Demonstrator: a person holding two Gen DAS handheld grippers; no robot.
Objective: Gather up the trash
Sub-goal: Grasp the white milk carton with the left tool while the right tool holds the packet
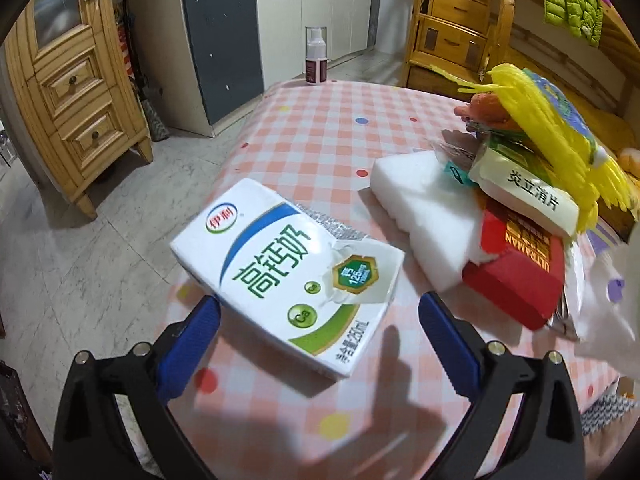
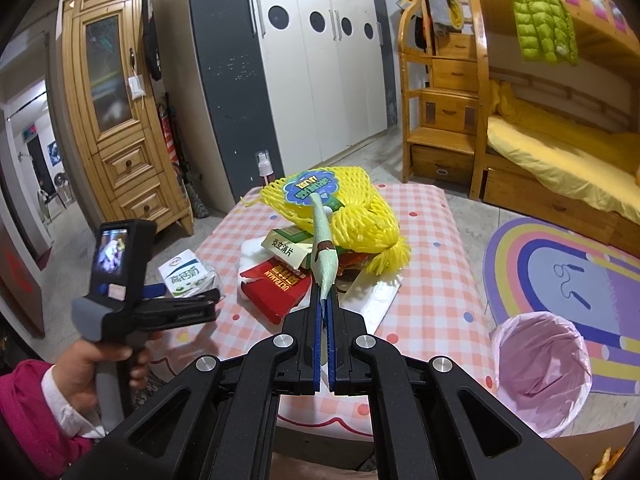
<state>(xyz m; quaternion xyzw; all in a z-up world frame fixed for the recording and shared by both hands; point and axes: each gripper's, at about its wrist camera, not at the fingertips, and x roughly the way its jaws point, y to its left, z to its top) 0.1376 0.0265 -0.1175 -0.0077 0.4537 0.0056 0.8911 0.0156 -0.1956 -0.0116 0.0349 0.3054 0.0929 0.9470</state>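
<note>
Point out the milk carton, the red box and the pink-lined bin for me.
milk carton (image 1: 288, 268), left wrist view, middle of its printed top face.
red box (image 2: 276, 286), right wrist view, its red top face.
pink-lined bin (image 2: 542, 364), right wrist view, the liner's inner wall.

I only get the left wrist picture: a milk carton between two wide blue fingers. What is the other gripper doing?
Observer: The right gripper is shut on a pale green paper strip.
Operator: I see no bin. Is there one?
Observer: Yes, a bin with a pink liner stands low beside the table, at its right edge in the right wrist view.
Operator: And who carries my gripper?
Observer: A hand in a pink sleeve grips the handle of the left gripper.
</note>
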